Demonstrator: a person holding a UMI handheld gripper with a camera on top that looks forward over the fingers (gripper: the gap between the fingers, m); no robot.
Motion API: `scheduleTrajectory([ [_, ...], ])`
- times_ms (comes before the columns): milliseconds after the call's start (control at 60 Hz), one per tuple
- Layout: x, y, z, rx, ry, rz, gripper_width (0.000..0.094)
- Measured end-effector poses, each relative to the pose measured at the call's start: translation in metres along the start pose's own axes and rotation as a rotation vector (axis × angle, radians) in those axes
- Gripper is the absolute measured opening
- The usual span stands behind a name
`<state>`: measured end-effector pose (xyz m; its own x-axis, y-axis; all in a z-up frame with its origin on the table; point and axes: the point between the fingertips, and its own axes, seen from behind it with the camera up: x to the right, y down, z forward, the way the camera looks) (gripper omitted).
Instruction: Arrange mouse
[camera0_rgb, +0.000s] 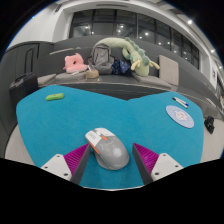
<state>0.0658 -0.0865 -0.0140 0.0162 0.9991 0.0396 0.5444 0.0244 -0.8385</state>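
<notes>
Your gripper (112, 163) is spread wide, and the mouse (108, 148) sits between its fingers with a gap on each side, resting on the teal mat (80, 115). The mouse is grey and rounded, with a white front and an orange-red streak along its near-left edge. Beyond the mouse you have a small green object (55, 97), a round disc (180, 117), and soft toys (110, 58) farther back.
</notes>
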Motion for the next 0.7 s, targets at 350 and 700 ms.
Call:
scheduleTrajectory([
  [350, 0.02, -0.02, 0.048, -0.073, 0.042, 0.054, 0.0857],
  [700, 0.008, -0.02, 0.046, -0.083, -0.016, 0.114, 0.0356],
])
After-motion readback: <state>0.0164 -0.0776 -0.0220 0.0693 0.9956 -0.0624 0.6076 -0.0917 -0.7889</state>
